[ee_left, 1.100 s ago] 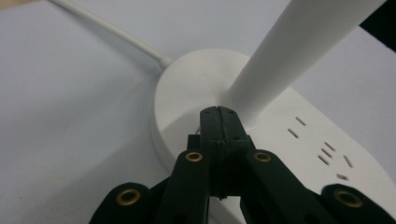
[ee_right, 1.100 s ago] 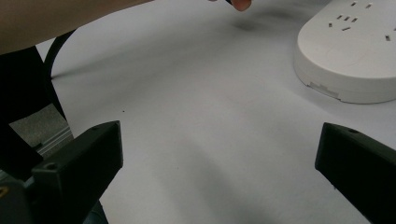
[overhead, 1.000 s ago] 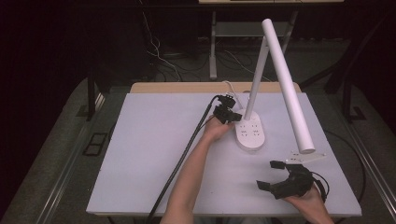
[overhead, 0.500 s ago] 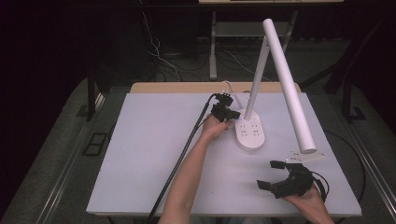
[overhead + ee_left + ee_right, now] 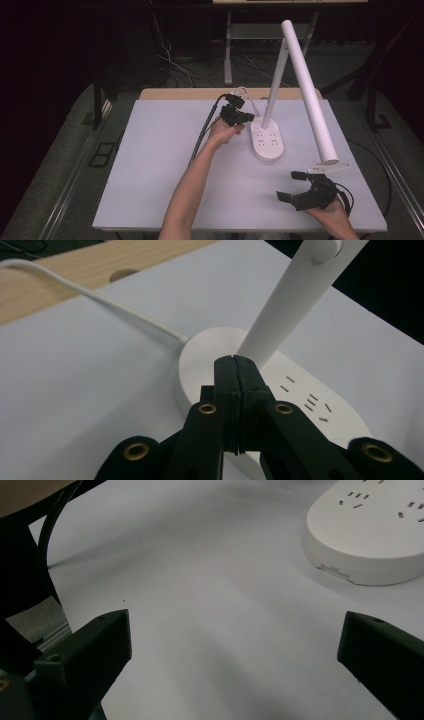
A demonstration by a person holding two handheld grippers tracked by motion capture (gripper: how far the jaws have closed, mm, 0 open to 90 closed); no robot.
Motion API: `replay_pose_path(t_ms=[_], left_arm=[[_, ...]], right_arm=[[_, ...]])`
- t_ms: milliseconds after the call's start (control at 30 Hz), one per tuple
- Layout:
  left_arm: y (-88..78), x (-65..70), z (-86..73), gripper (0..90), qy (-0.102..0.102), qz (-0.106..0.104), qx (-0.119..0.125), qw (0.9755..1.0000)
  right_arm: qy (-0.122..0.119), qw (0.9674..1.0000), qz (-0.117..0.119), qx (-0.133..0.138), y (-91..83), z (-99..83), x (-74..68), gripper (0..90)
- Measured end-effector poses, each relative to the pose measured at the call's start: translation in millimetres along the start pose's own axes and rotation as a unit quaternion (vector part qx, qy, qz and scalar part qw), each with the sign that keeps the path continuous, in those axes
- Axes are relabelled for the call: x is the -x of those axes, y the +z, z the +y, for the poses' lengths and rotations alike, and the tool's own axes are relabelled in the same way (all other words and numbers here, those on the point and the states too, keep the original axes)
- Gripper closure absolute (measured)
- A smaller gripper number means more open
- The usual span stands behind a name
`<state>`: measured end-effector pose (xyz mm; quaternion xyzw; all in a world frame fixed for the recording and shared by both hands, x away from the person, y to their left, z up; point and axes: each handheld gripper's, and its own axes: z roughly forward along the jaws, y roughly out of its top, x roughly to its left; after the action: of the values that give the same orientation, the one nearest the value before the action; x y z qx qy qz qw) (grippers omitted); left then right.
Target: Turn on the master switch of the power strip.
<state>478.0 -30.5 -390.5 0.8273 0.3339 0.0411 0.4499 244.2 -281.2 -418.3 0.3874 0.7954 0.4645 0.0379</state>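
Lamp base [image 5: 267, 142] sits mid-table toward the far edge, sockets up, nothing plugged in, stem rising from its back end. Your left gripper [image 5: 233, 365] is clenched empty, tips just above the base by the stem; since a second ago it has lifted slightly off the base, so that press looks done. Right gripper [image 5: 295, 186] rests near the front-right edge, jaws spread, holding nothing.
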Motion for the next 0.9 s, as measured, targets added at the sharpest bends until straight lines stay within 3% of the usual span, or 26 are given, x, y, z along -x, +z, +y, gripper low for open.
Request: replay_pose_path(t_ms=[200,333,367,433,533,567,600,700,833,900], left_arm=[[-16.9,1.3,2.6,85.2,0.012,-0.001,0.006,0.9999],[-27.2,0.3,3.4,71.5,0.013,-0.011,-0.002,0.9998],[-29.7,-0.3,3.5,61.5,0.012,-0.015,-0.002,0.9998],[-35.7,-0.7,3.3,56.6,0.007,-0.018,0.001,0.9998],[-44.9,-1.6,1.9,40.5,0.000,-0.029,0.008,0.9995],[-47.7,-2.4,1.4,30.4,0.003,-0.033,0.008,0.9994],[-51.4,-3.0,0.5,30.4,0.002,-0.040,0.005,0.9992],[-60.7,-3.2,-2.0,19.3,0.009,-0.041,0.004,0.9991],[-71.6,-2.2,-6.6,1.8,0.014,-0.064,-0.008,0.9978],[-78.3,-2.0,-10.2,0.0,0.017,-0.066,-0.001,0.9977]], right_arm=[[-0.002,1.0000,0.000,0.002,0.5,-0.2,0.4,0.4],[-0.002,1.0000,0.000,0.000,0.5,0.0,0.2,0.4],[-0.001,1.0000,0.001,0.001,0.6,-0.1,0.0,0.4],[-0.002,1.0000,0.001,0.000,0.5,0.0,0.1,0.4],[-0.001,1.0000,0.000,0.001,0.7,-0.1,0.0,0.4],[0.000,1.0000,-0.001,0.001,0.6,0.0,-0.1,0.4],[0.000,1.0000,-0.001,0.001,0.6,0.0,-0.1,0.4],[-0.002,1.0000,-0.001,0.000,0.3,0.1,0.4,0.4],[-0.002,1.0000,-0.001,0.001,0.3,0.0,0.4,0.4],[-0.004,1.0000,-0.002,0.000,0.3,-0.1,0.4,0.4]])
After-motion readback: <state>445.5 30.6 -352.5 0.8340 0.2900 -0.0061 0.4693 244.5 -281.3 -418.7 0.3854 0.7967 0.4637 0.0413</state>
